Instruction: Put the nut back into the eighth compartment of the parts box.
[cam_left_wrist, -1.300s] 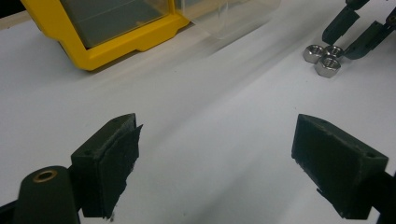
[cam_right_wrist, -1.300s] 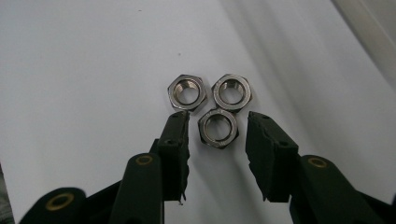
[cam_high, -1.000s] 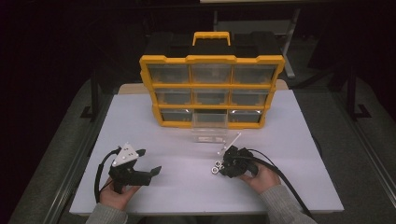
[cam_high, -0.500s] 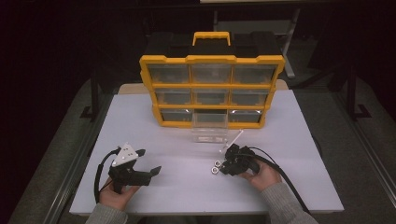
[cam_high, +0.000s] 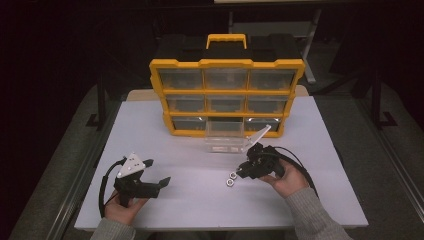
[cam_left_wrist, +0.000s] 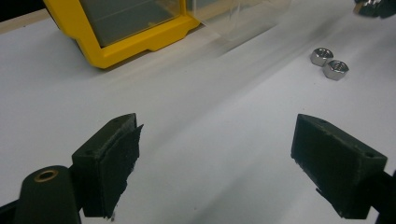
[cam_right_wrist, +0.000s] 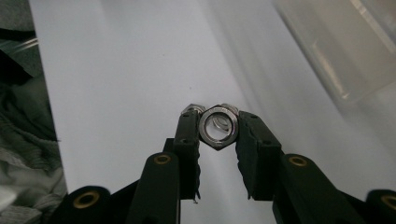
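Right gripper (cam_right_wrist: 218, 133) clamped on a hex nut (cam_right_wrist: 218, 127); left gripper (cam_left_wrist: 215, 168) idle, jaws wide and empty.

The held nut hung just above the white table (cam_high: 320, 150), near two loose nuts (cam_high: 231, 179) and the clear drawer (cam_high: 227, 142) pulled out of the yellow organizer (cam_high: 227, 92). It looked like a sorting step: carrying the nut over the drawer and releasing it seemed the likely next move, calling for a level, steady grip.
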